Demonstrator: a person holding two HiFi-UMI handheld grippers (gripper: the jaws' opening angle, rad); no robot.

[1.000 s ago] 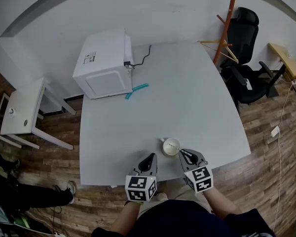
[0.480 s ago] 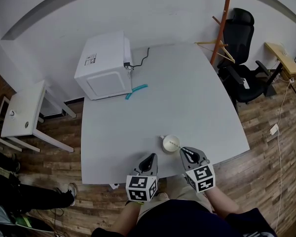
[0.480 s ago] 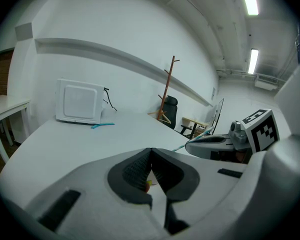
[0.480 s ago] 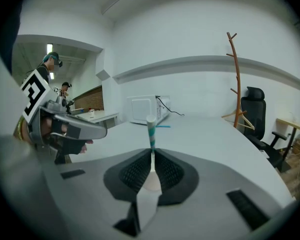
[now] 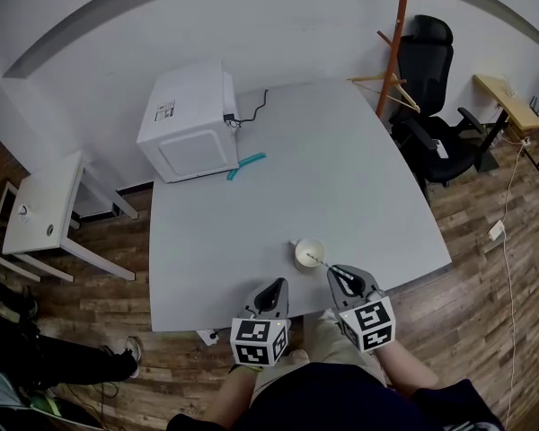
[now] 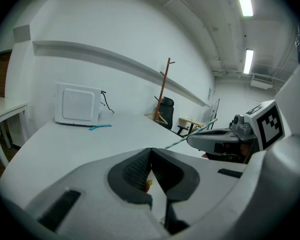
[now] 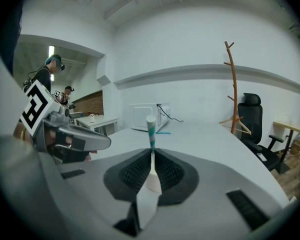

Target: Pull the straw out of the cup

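Note:
A small white cup (image 5: 309, 253) stands near the table's front edge. A white straw with teal stripes (image 5: 320, 262) slants from over the cup's mouth back to my right gripper (image 5: 340, 277), which is shut on it. In the right gripper view the straw (image 7: 151, 129) sticks out forward between the jaws, and the cup (image 7: 153, 180) shows low in the gap. I cannot tell whether the straw's far end is still inside the cup. My left gripper (image 5: 271, 293) is shut on nothing, left of the cup. The left gripper view shows the straw (image 6: 190, 135) beside the right gripper (image 6: 215, 136).
A white microwave (image 5: 190, 119) stands at the table's far left with a teal item (image 5: 242, 164) in front of it. A black office chair (image 5: 431, 88) and a wooden coat stand (image 5: 395, 43) are beyond the right edge. A small white side table (image 5: 40, 214) is at the left.
My right gripper has drawn back a little from the cup with the straw, so more straw shows between cup and jaws. The left gripper has stayed put.

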